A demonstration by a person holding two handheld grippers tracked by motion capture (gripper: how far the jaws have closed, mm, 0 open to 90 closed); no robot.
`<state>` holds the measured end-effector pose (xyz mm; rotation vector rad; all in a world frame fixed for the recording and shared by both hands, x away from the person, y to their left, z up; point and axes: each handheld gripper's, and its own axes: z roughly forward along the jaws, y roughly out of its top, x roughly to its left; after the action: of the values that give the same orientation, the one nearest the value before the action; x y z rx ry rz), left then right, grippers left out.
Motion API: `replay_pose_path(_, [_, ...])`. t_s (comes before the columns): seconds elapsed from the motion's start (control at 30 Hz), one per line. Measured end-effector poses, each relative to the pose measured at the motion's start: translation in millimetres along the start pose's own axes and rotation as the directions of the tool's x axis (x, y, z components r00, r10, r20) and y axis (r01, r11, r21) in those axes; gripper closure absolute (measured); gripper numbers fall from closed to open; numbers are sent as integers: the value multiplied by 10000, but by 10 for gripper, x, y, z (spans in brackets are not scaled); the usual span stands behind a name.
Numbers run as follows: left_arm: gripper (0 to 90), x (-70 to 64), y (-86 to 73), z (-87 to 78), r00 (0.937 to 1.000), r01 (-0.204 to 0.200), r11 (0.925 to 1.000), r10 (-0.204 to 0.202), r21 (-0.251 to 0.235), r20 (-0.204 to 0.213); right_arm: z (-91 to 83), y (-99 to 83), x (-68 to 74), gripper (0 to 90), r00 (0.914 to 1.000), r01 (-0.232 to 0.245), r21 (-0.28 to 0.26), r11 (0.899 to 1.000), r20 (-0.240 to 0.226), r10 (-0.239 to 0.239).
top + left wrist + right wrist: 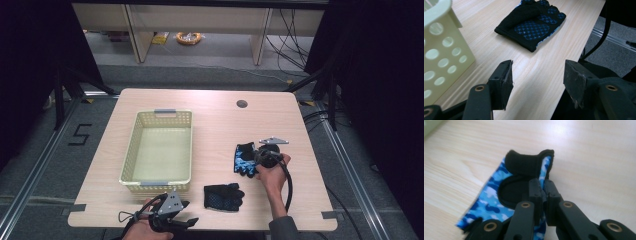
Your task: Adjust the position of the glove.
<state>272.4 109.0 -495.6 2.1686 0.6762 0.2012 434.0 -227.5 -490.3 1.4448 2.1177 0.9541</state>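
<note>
A blue camouflage glove with black trim lies right of the table's middle. My right gripper is shut on that glove's edge, pinching the fabric between its jaws. A second glove, black with blue dots, lies flat near the front edge; in the left gripper view this black glove rests just ahead of the jaws. My left gripper hovers at the front edge, left of the black glove, open with nothing between its fingers.
A pale yellow perforated basket stands left of centre, with nothing inside. Its wall is close on the left of my left gripper. A round cable hole sits at the table's back right. The table's front edge lies close.
</note>
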Motion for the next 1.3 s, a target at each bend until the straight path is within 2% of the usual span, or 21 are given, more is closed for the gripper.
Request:
replay_pose_path(0.07, [400,29,-3,-13,10000,-58,10000,58,76,-50,-105,58,14,871,9999,139,-276,9995,-78,-141])
replay_pose_path(0.13, [394,38,-5,-24,9999,39,10000,-39,-37,-99,-334,152,36,871,9960,732,-872,9935,-455,-774])
replay_pose_path(0.17, [394,55,0,-28,9998,-144,9999,144,-18,-128,-334,152,36,871,9960,732,-872,9935,-455,-774])
replay_pose_path(0.2, [390,45,-4,-31,9998,211,9998,-211,-16,-23,-396,169,37,871,9938,932,-1002,9906,-518,-987])
replay_pose_path(0.23, [377,58,3,-35,9998,73,10000,-74,-33,-181,-575,205,65,870,9892,912,-1329,9869,-1019,-1052])
replay_pose_path(0.3, [373,62,12,-39,9999,-48,10000,47,-53,-161,-631,212,75,870,9869,975,-1428,9849,-1138,-1142])
replay_pose_path(0.33, [365,58,18,-39,9999,-24,10000,24,-65,-108,-718,218,92,871,9825,1160,-1577,9807,-1264,-1366])
replay_pose_path(0.37, [353,30,21,-21,9990,440,9986,-443,-305,-72,-833,197,131,870,9743,1412,-1700,9753,-1510,-1674])
replay_pose_path(0.43, [348,39,42,-31,9995,271,9993,-275,-262,-132,-874,176,164,870,9713,1364,-1675,9764,-1711,-1651])
replay_pose_path(0.5, [339,57,84,-44,9999,-89,9996,86,-261,-116,-958,103,221,870,9583,1520,-1644,9746,-2168,-1861])
replay_pose_path(0.53, [336,47,100,-40,10000,25,9993,-27,-385,-43,-970,71,220,870,9496,1727,-1823,9680,-2303,-2128])
replay_pose_path(0.57, [333,36,144,-35,9999,96,9984,-104,-560,-125,-996,38,248,870,9498,1495,-1714,9738,-2489,-1896])
replay_pose_path(0.63, [329,23,209,-29,9999,118,9974,-126,-715,-106,-1032,-66,304,870,9324,1550,-1566,9754,-3031,-1969])
replay_pose_path(0.97, [341,38,445,43,9993,-373,9938,363,-1046,-110,-1023,-200,522,870,8910,2253,-1417,9639,-3703,-2627])
replay_pose_path(1.0, [347,41,464,50,9991,-413,9935,398,-1062,-156,-1007,-203,538,870,8792,2443,-1541,9574,-3813,-2857])
replay_pose_path(1.03, [351,37,475,57,9996,-261,9938,246,-1085,-159,-1001,-214,569,870,8751,2416,-1480,9590,-3937,-2813])
replay_pose_path(1.07, [351,64,504,63,9984,-539,9932,521,-1036,-197,-1001,-214,569,870,8751,2416,-1480,9590,-3937,-2813])
replay_pose_path(1.1, [362,62,540,73,9990,-419,9940,403,-1011,-177,-995,-220,605,869,8636,2551,-1421,9564,-4113,-2915])
replay_pose_path(1.17, [366,73,562,91,9979,-620,9921,597,-1094,-240,-997,-230,630,870,8676,2439,-1324,9607,-4128,-2772])
replay_pose_path(1.2, [367,72,572,108,9984,-523,9918,495,-1163,-272,-986,-230,640,869,8568,2606,-1384,9555,-4230,-2949])
replay_pose_path(1.3, [374,77,614,136,9980,-617,9912,596,-1170,-213,-966,-246,665,870,8511,2667,-1316,9548,-4327,-2974])
